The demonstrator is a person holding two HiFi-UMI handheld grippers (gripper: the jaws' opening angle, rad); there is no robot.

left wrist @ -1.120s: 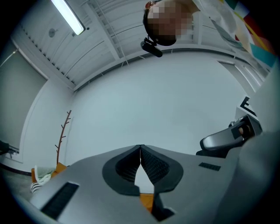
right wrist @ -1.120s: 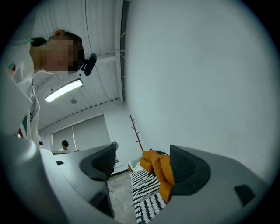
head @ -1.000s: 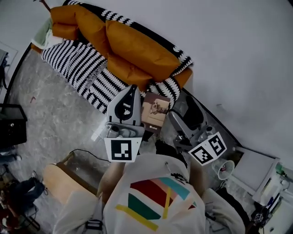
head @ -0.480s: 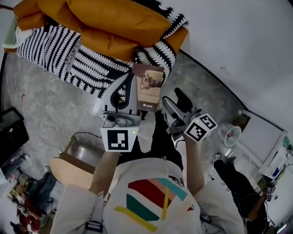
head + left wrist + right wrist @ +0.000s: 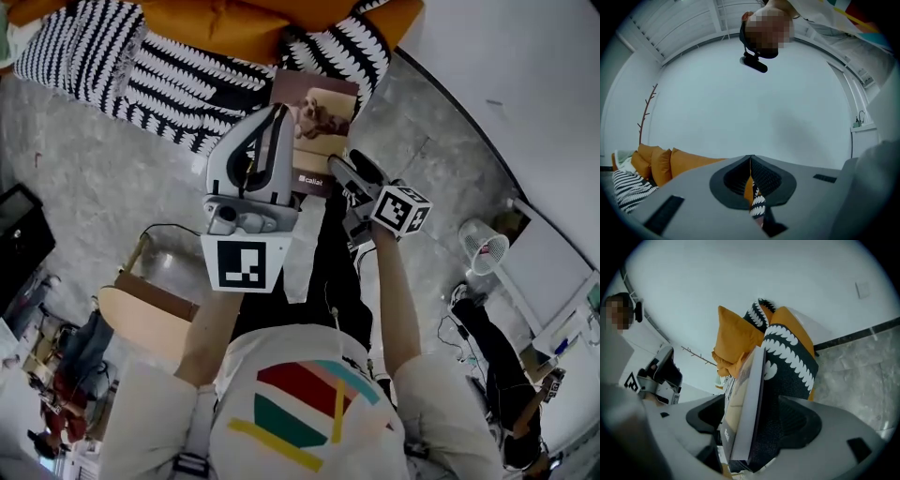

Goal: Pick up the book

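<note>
The book (image 5: 316,127) has a brown cover with a dog picture and hangs over the floor just in front of the sofa (image 5: 178,70). My right gripper (image 5: 339,173) is shut on its lower right corner. The right gripper view shows the book (image 5: 746,404) edge-on, clamped between the two pads of that gripper (image 5: 752,420). My left gripper (image 5: 277,117) hovers just left of the book with its jaws pressed together and nothing in them. In the left gripper view the left gripper (image 5: 751,159) has its tips meeting, with only the wall and orange cushions (image 5: 661,164) beyond.
The sofa wears a black-and-white striped cover with orange cushions (image 5: 234,17). A wooden stool (image 5: 141,314) stands at lower left, a dark box (image 5: 21,246) at far left. A white fan (image 5: 484,249) and white furniture (image 5: 553,291) sit right, by the white wall (image 5: 525,75).
Both grippers and the book have come up closer to the head camera. The sofa has slid toward the top edge. The right gripper has stayed at the book's lower corner.
</note>
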